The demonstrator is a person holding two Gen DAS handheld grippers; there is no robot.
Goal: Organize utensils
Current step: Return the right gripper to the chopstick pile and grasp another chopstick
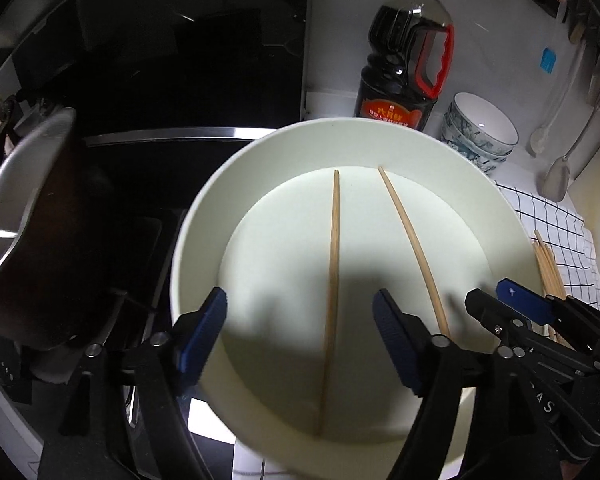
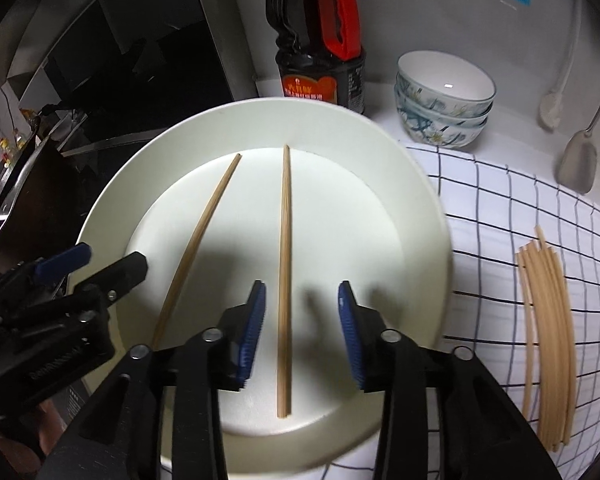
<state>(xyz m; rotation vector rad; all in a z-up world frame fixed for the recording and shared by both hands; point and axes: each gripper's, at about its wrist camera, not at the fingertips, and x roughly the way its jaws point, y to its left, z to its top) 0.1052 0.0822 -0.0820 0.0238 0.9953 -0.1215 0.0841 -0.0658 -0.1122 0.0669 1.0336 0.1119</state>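
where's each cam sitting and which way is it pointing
Left wrist: on the left gripper, angled down into the white tub; the right gripper shows at the right edge.
Right wrist: on the right gripper, angled down into the same tub; the left gripper shows at left.
Shared: two chopsticks in the tub, soy sauce bottle, stacked bowls.

My two wrist cameras look steeply down, close above the white bowl [image 1: 352, 240]. Both share it, the bottle [image 2: 320, 40] at twelve o'clock.
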